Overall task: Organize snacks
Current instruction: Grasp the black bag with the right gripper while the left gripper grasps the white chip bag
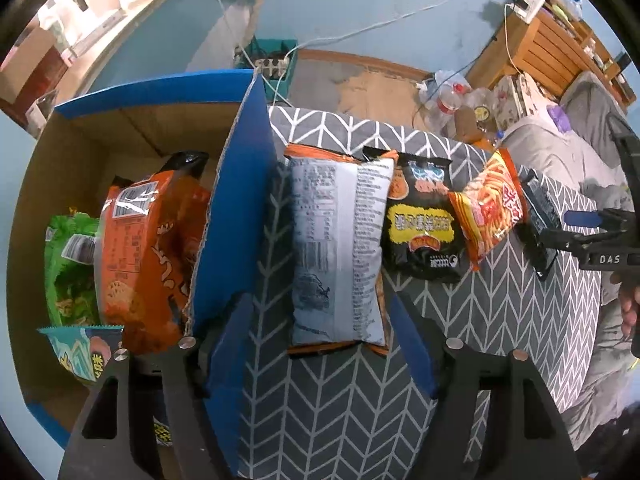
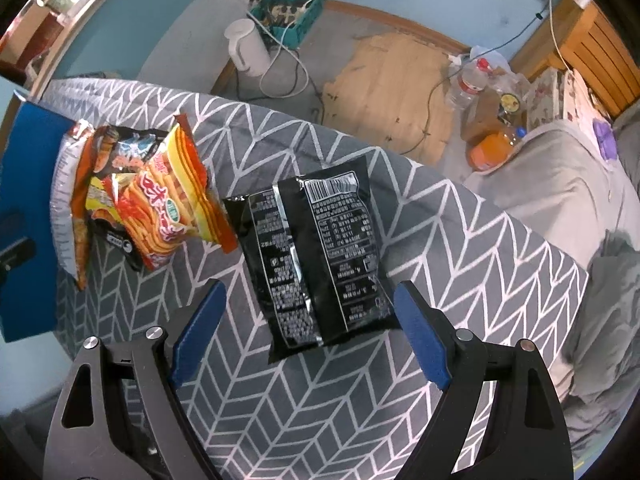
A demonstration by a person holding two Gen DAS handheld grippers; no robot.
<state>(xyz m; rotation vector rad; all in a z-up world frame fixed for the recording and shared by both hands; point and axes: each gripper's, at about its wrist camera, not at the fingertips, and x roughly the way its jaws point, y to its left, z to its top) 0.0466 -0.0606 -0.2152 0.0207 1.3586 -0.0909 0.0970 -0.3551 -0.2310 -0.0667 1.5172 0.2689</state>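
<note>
The left gripper (image 1: pixel 320 344) has its tongs wide apart around the near end of a silver snack bag (image 1: pixel 340 248) lying on the grey patterned cloth (image 1: pixel 320 408). At 9 o'clock, a blue box (image 1: pixel 236 216) holds an orange bag (image 1: pixel 140 256) and a green bag (image 1: pixel 68 276). The right gripper (image 2: pixel 308 320) is spread apart too, around a black bag (image 2: pixel 316 256). A yellow-orange bag (image 2: pixel 168 200) sits at 10 o'clock.

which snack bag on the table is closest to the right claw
The black bag lying back-side up, barcode showing, right between the open right claw tips. The yellow-orange bag and the others sit further off to the left, overlapping one another.
</note>
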